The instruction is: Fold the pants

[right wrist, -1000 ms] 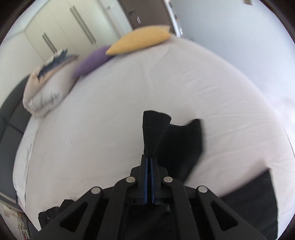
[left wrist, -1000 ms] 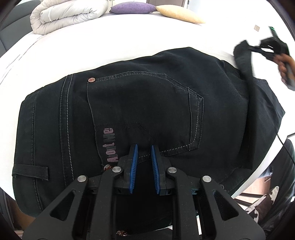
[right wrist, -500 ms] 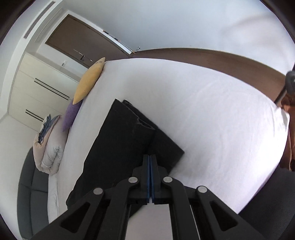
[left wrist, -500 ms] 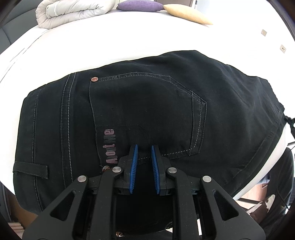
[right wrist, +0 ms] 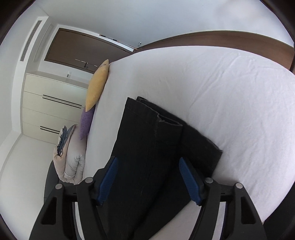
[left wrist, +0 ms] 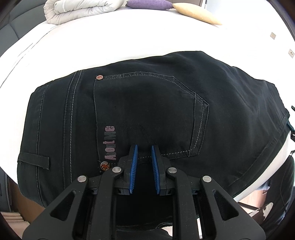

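**A:** Biggest thing here is the white-sheeted bed (left wrist: 129, 42), and the black denim pants (left wrist: 156, 110) are spread across its near side, seat up, with the back pocket and its pinkish "About Me" print facing the left camera. In the right wrist view the leg ends lie doubled over, hems stacked on the sheet.

**B:** And the stuff at the far end?

**A:** A rolled cream duvet (left wrist: 81, 9), then a purple cushion (left wrist: 149, 3) and a tan-yellow cushion (left wrist: 195, 13) lined up beside it. There's a cream drawer unit (right wrist: 53, 103) past the bed too.

**B:** Grippers?

**A:** The left gripper (left wrist: 144, 160) points down at the pants by the lower pocket seam, blue pads close together with a narrow gap. Dark fabric shows in that gap, but honestly I can't tell if it's pinched or just lying underneath. The right gripper (right wrist: 148, 177) has just been opening; its jaws stand wide, the folded leg lies between and beneath them, and neither pad is pressing on it.
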Demonstrator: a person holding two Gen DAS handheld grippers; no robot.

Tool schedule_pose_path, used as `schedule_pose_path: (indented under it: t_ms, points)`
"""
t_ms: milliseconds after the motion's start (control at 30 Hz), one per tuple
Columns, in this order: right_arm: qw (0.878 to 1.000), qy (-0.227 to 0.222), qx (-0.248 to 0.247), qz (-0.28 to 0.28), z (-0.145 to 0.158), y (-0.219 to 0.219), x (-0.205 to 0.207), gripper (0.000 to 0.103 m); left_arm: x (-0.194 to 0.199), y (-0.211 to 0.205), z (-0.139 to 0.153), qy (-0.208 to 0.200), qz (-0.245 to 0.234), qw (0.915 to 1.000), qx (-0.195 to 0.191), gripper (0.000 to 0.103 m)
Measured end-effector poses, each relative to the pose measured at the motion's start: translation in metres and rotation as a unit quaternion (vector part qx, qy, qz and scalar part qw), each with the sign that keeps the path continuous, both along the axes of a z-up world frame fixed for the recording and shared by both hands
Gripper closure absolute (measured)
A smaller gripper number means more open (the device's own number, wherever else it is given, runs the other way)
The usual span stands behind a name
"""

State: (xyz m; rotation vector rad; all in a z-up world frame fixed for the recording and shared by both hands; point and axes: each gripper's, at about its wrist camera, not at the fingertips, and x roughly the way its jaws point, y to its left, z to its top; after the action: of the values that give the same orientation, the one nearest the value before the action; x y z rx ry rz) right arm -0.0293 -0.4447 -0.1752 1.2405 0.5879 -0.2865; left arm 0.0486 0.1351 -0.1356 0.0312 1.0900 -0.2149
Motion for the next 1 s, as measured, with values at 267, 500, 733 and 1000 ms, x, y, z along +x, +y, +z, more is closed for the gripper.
schedule_pose_path:
  t_ms: [267,500,733,1000]
  points:
    - [0.999,0.024,-0.026,0.014,-0.016,-0.005,0.011,0.1,-0.001,0.015,-0.001,-0.002,-0.005,0.9998,-0.021,0.088]
    - [0.998,0.027,-0.047,0.01,-0.012,-0.009,-0.024,0.101,0.0,0.019,-0.001,-0.002,-0.02,0.9997,-0.016,0.088]
    - [0.999,0.023,-0.036,0.011,-0.014,-0.012,-0.035,0.101,0.001,0.013,0.0,0.0,-0.036,0.9993,0.0,0.088]
    - [1.0,0.008,-0.019,0.014,-0.017,-0.029,-0.042,0.102,-0.006,0.019,0.003,-0.004,-0.039,0.9992,-0.011,0.088]
